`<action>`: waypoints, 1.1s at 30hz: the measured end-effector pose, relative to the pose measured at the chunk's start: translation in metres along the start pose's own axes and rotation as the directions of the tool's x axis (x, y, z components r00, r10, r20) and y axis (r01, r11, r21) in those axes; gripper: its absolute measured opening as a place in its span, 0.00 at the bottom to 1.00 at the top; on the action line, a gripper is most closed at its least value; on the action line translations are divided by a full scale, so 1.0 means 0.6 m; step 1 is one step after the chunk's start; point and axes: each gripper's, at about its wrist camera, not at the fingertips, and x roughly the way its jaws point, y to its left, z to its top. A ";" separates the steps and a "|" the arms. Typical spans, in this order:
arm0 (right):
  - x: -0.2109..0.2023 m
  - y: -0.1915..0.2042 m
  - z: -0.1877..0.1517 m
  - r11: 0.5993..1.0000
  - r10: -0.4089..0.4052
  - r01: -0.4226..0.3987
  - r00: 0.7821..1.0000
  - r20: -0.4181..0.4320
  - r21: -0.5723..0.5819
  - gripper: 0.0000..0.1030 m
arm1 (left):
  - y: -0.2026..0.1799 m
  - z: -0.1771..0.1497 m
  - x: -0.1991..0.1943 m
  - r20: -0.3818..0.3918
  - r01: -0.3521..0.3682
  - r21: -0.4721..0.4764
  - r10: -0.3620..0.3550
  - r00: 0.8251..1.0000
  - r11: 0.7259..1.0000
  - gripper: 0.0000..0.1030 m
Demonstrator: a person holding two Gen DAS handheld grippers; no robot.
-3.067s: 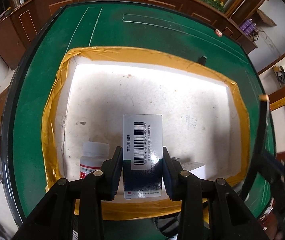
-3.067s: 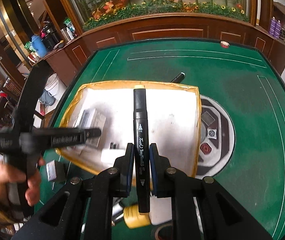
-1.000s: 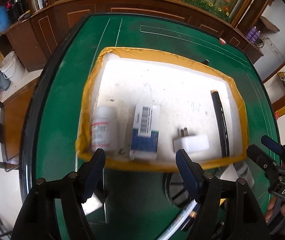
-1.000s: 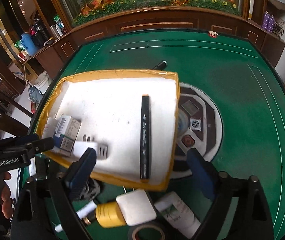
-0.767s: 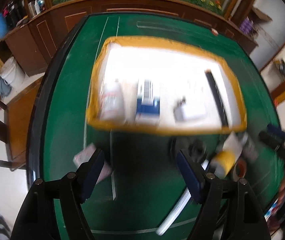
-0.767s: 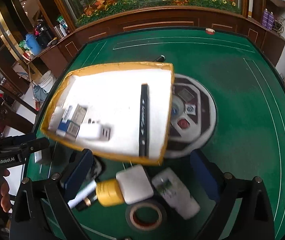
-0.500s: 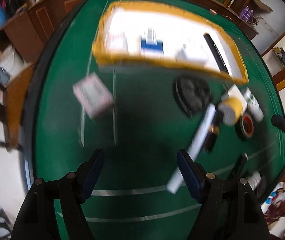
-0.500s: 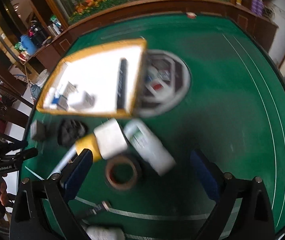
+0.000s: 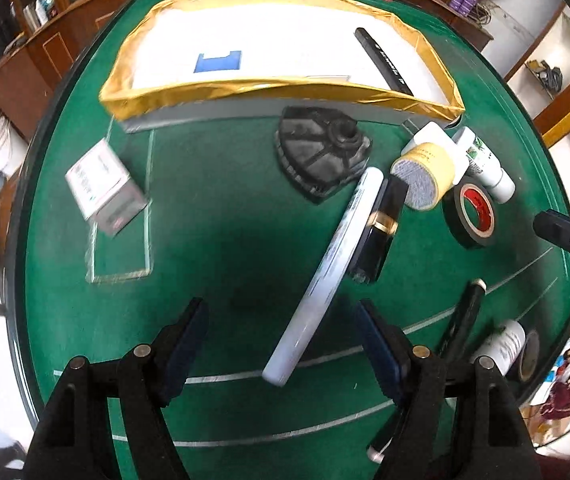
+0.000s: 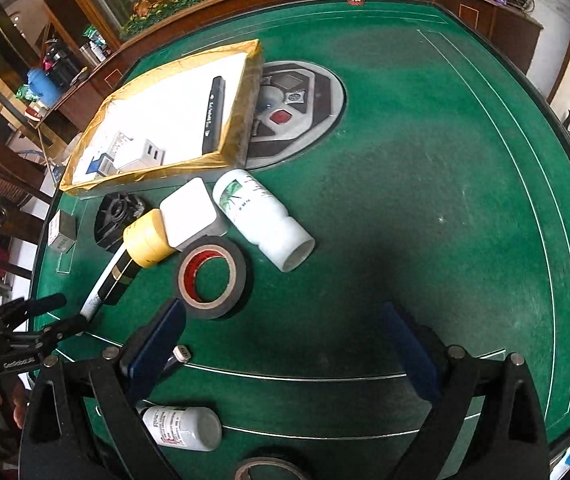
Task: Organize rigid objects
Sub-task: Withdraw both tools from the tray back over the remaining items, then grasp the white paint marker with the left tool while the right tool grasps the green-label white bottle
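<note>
Both grippers have pulled back from the tray since the earlier frames, leaving the blue-and-white box (image 9: 218,61) and the black marker (image 9: 383,60) lying inside it. Each now hangs over the clutter on the green table (image 10: 425,200).

Left gripper (image 9: 283,344) has its jaws spread wide with nothing between the pads; the long white tube (image 9: 325,276) lies on the felt below, its lower end just inside the gap but untouched. Right gripper (image 10: 285,344) is likewise wide apart and empty, with the black tape roll (image 10: 213,276) just ahead of its left finger.

Inside the gold-edged tray (image 9: 285,88) the white floor is blown out by glare, so the bottle seen there earlier cannot be made out from the left view, and the near wall hides the lower part of the box. In the right view the white charger (image 10: 145,156) sits beside the box.

Outside the tray lie a black fan-shaped part (image 9: 321,152), a yellow tape roll (image 9: 425,176), a white square block (image 10: 189,212) and a white bottle (image 10: 261,220) on its side. A small carton (image 9: 101,188) is blurred and its print unreadable. A second white bottle (image 10: 181,428) is partly covered by the right gripper's finger, and another roll at the bottom edge is cut off.
</note>
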 end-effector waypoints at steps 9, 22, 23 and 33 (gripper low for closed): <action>-0.004 0.015 0.018 0.998 -0.001 0.001 1.000 0.010 -0.059 0.95 | -0.035 0.014 0.016 0.003 -0.037 0.098 0.037 0.999 0.995 0.22; 0.048 0.051 0.089 0.982 -0.030 0.021 0.999 -0.042 -0.186 0.58 | 0.045 -0.061 -0.009 -0.047 -0.013 -0.039 0.011 0.999 0.999 0.20; 0.053 0.053 0.093 0.981 -0.034 0.025 0.998 -0.045 -0.194 0.57 | 0.045 -0.060 -0.008 -0.050 -0.010 -0.045 0.007 0.999 0.999 0.20; 0.095 0.058 0.109 0.976 -0.034 0.016 0.996 -0.079 -0.217 0.33 | -0.003 -0.012 0.013 -0.052 -0.037 0.023 0.038 0.998 0.999 0.17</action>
